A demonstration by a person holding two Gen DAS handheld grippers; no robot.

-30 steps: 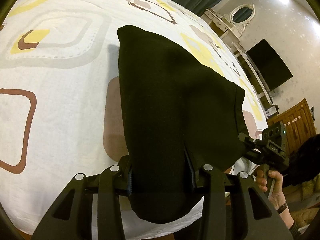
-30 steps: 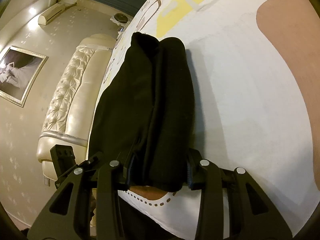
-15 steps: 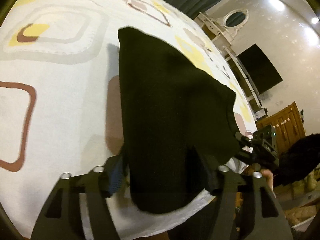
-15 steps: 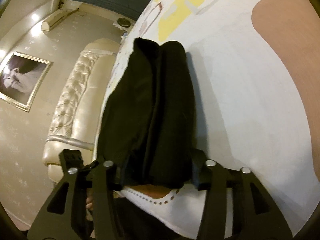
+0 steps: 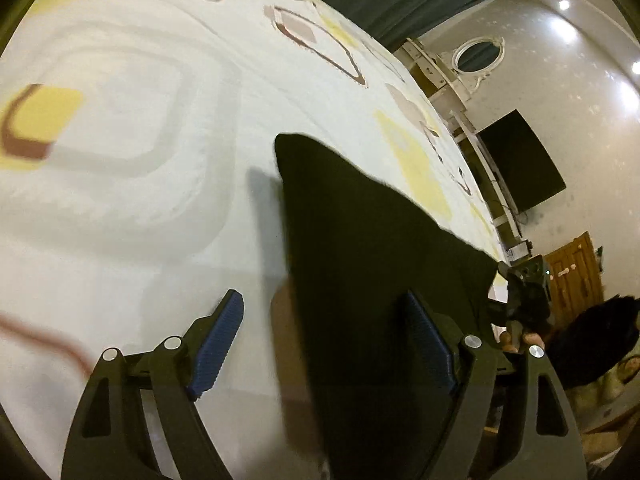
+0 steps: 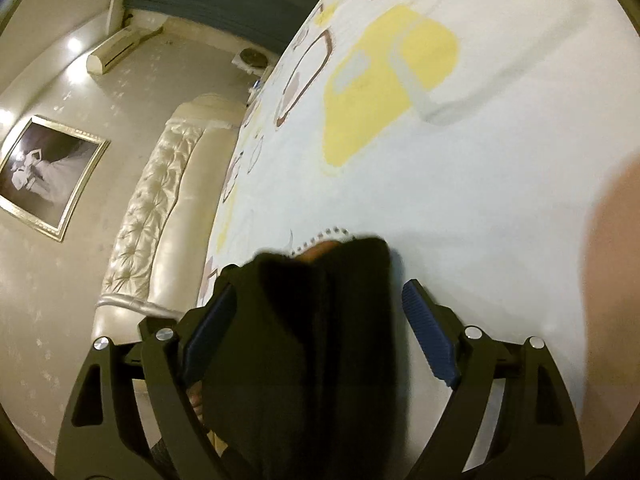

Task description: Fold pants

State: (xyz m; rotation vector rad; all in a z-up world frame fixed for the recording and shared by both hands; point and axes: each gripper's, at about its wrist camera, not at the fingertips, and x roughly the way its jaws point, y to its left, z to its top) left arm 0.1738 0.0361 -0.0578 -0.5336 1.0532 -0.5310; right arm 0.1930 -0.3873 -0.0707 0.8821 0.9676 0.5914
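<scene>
The black pants [image 5: 372,280] lie folded on the patterned bedspread [image 5: 120,184]. My left gripper [image 5: 324,324] is open, its blue-padded fingers [image 5: 218,344] spread wide over the near end of the pants, not clamping them. My right gripper [image 6: 320,312] is open too, its fingers either side of the other end of the pants [image 6: 316,340], which bunch up between them. In the left wrist view the right gripper [image 5: 524,292] shows at the far right edge of the pants, in the person's hand.
The bed has a white cover with yellow and brown squares [image 6: 380,80]. A cream tufted headboard [image 6: 156,208], a framed picture [image 6: 44,176], a dark television [image 5: 520,160] and a wooden cabinet [image 5: 576,268] stand around the bed.
Both grippers have opened and let go of the pants. Both cameras have pulled back and tilted, so the pants look smaller and lower in each view.
</scene>
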